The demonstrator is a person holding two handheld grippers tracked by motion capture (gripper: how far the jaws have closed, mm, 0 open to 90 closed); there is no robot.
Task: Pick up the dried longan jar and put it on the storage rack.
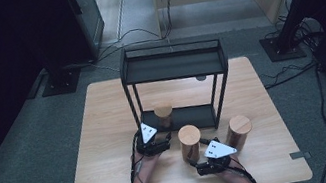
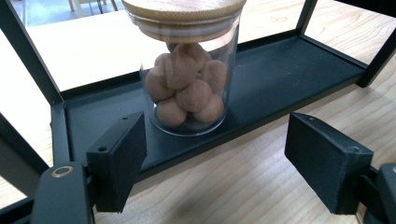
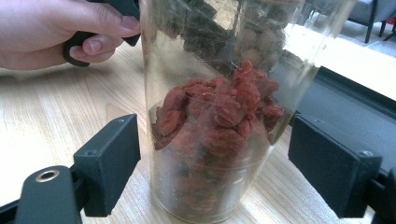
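Note:
A glass jar of brown balls [image 2: 187, 88] with a wooden lid [image 1: 163, 110] stands on the lower tray [image 2: 280, 79] of a black shelf. My left gripper [image 2: 217, 135] [image 1: 155, 141] faces it from the table just in front, open, with the jar beyond its fingertips. A second jar holding red dried fruit [image 3: 215, 126] [image 1: 190, 142] stands on the table between the jaws of my right gripper [image 3: 215, 140] [image 1: 202, 158]. Those jaws sit close on either side of the glass, with a thin gap showing on each side.
A third wooden-lidded jar [image 1: 238, 131] stands on the table to the right of the middle one. The two-tier black shelf [image 1: 171, 64] occupies the table's middle and back. The person's left hand [image 3: 56, 32] is near the red jar. Cables trail over the floor behind.

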